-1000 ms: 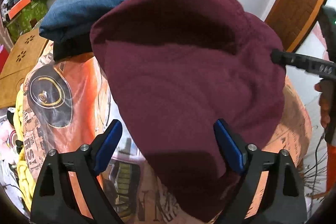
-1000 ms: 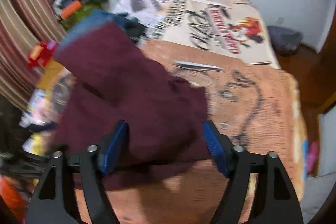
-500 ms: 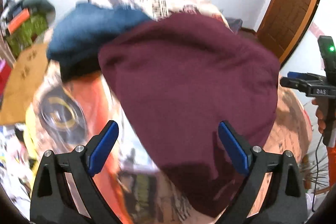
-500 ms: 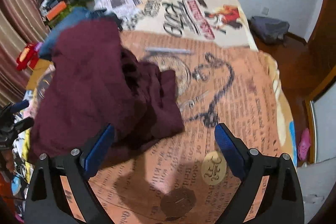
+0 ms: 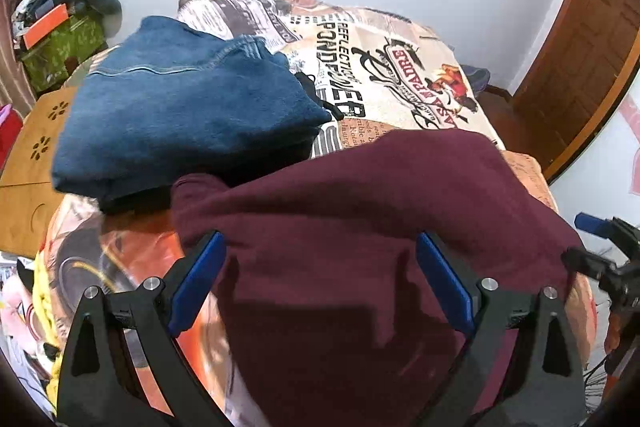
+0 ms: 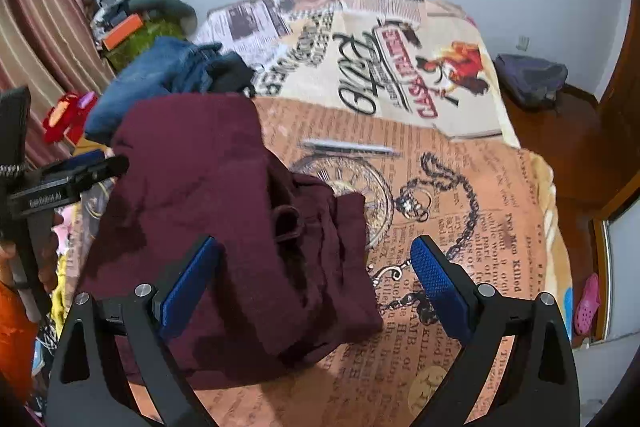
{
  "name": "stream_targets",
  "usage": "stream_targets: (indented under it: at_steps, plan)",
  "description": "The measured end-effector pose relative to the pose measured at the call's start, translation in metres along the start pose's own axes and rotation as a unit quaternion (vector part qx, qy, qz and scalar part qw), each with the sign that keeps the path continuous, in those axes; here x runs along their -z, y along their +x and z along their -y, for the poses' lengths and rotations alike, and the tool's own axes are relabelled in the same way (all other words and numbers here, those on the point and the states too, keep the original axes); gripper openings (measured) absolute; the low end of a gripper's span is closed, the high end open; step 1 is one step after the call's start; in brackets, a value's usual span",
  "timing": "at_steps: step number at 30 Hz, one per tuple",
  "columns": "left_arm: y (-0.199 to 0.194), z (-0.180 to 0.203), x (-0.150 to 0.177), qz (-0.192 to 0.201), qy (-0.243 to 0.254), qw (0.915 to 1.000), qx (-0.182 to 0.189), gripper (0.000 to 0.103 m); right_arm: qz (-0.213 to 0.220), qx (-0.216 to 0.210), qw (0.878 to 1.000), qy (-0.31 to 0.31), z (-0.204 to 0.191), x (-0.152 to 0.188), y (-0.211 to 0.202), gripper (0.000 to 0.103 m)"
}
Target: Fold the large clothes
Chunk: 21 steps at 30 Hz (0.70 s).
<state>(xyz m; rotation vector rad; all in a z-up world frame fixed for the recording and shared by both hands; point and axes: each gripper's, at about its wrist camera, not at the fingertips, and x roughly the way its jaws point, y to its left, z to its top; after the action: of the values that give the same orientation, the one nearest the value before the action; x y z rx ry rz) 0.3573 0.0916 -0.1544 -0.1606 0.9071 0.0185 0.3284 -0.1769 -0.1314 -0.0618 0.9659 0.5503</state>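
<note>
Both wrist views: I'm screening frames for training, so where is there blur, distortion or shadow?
Left wrist view: fisheye bends the door frame; the maroon garment is slightly smeared and bears a dark shadow near the left gripper. Right wrist view: the bedspread print is sharp centrally, softer toward the rim; the right gripper is crisp, with black vignette corners.

Right gripper [image 6: 316, 287]: my jaws have spread wide, off the cloth.
Maroon garment [image 6: 224, 211]: it now lies folded, no longer lifted.
</note>
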Motion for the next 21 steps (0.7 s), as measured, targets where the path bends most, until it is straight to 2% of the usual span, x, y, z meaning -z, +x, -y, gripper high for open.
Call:
stream_targets:
  at_steps: [3,6,11,16,21]
  plan:
    - [0.017,0.003,-0.003,-0.005,0.008,0.9999,-0.009,0.096,0.001,-0.022,1.000,0.010,0.014,0.002,0.007,0.096]
    - [0.028,0.008,-0.002,-0.001,0.035,0.9988,-0.034,0.096,0.005,-0.016,0.999,0.027,0.026,0.000,0.010,0.096]
    - [0.027,0.015,0.005,0.001,0.066,0.9958,-0.063,0.096,-0.009,-0.034,0.998,0.050,0.037,-0.010,0.010,0.096]
    - [0.006,-0.001,0.015,-0.005,0.032,0.9982,-0.050,0.096,-0.004,-0.045,0.999,0.015,0.026,-0.020,0.003,0.096]
    - [-0.021,-0.026,0.033,0.006,-0.026,0.9983,-0.051,0.096,-0.026,-0.110,0.994,-0.004,0.010,-0.025,0.008,0.096]
